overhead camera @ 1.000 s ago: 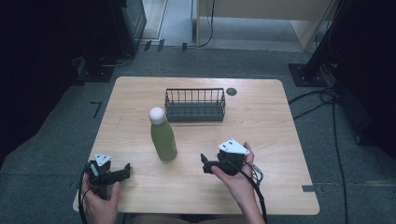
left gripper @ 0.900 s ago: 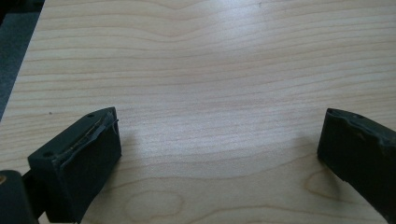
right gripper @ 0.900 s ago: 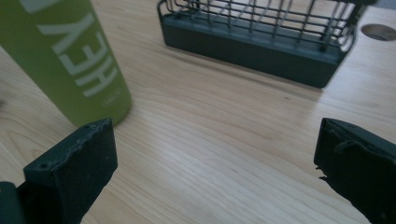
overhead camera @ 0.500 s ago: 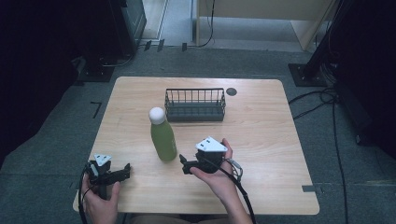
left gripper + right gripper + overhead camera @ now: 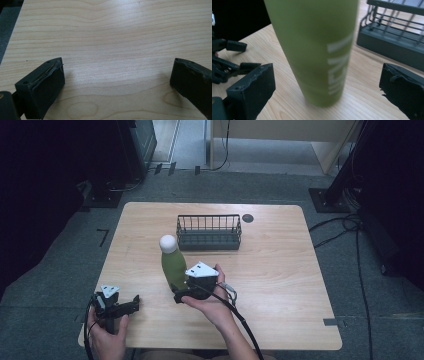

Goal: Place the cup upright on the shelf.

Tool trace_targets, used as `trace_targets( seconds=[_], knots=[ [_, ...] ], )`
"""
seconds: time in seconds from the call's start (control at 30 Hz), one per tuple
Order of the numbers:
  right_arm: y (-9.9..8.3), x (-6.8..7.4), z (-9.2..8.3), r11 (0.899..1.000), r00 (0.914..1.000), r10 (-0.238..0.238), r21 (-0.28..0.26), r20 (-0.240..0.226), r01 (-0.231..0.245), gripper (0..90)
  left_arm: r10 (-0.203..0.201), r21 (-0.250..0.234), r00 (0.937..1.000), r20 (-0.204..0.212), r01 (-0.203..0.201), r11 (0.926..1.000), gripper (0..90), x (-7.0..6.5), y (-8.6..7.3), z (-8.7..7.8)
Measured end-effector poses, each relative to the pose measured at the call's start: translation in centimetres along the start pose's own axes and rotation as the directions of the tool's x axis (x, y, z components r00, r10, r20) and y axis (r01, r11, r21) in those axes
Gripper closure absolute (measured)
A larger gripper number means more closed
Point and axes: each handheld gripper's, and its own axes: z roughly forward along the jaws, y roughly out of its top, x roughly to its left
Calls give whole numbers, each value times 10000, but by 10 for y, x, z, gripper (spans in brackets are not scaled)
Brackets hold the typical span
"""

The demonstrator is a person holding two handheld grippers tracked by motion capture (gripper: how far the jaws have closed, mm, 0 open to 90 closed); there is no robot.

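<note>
Two tongs low, right tongs (jaws wide) flanking green bottle.

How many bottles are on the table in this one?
1. The green bottle stands upright near the table's middle, in front of the wire basket, between the open jaws of the right hand-held gripper.

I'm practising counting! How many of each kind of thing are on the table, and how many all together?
Green bottle with a white cap: 1
Dark wire basket: 1
Hand-held grippers: 2, the left gripper and the right gripper
Total: 4
</note>
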Motion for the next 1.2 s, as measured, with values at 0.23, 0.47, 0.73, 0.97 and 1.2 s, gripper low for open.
trace_targets(
  seconds=[0.23, 0.47, 0.73, 0.97, 1.2],
  knots=[
    [10, 5, 15, 9990, 9999, -76, -432, 139, 82, 75, -1, -1, 10000, -2, 1, 10000, 0, 0, 0, 0],
    [17, 7, 24, 9972, 9999, -84, -742, 81, 90, 121, 0, 1, 10000, -3, 0, 10000, 0, 0, 0, 0],
    [24, 7, 35, 9971, 9987, -493, -582, -132, 484, 195, 0, 2, 10000, -1, 0, 10000, 0, 0, 0, 0],
    [27, 6, 34, 9966, 9972, -743, -366, -43, 741, 201, -1, 3, 10000, -4, 1, 10000, 0, 0, 0, 0],
    [42, -7, 19, 9972, 9990, -431, -605, 106, 436, 202, -2, 1, 10000, -6, 2, 10000, 0, 0, 0, 0]
  ],
)
